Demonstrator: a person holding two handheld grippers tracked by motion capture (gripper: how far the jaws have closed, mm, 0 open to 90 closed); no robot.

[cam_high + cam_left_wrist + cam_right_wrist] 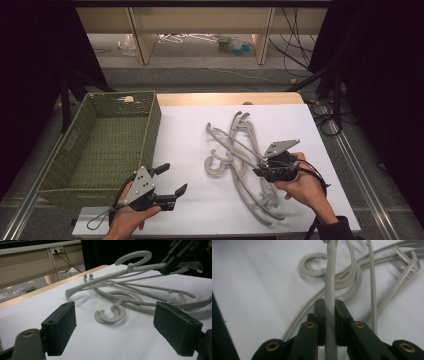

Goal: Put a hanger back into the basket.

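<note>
**Right gripper clamped on a grey hanger; left gripper idle and open**

The table (200,210), covered with a white sheet, served as the reference surface. The green woven basket (107,145) stood on the table's left portion, its near wall just beyond the left gripper. The pile of grey hangers (240,165) lay tangled right of the basket, near the table's centre, hooks overlapping.

The right gripper (257,171), held in the person's right hand (300,185), sat at the pile's near right side. Its jaws were pressed together on the arm of one hanger (331,285), which ran straight out between the pads and stood raised above the others.

The left gripper (172,182), held near the table's front edge left of the pile, had jaws spread wide with nothing between them, pointing toward the hangers.
</note>
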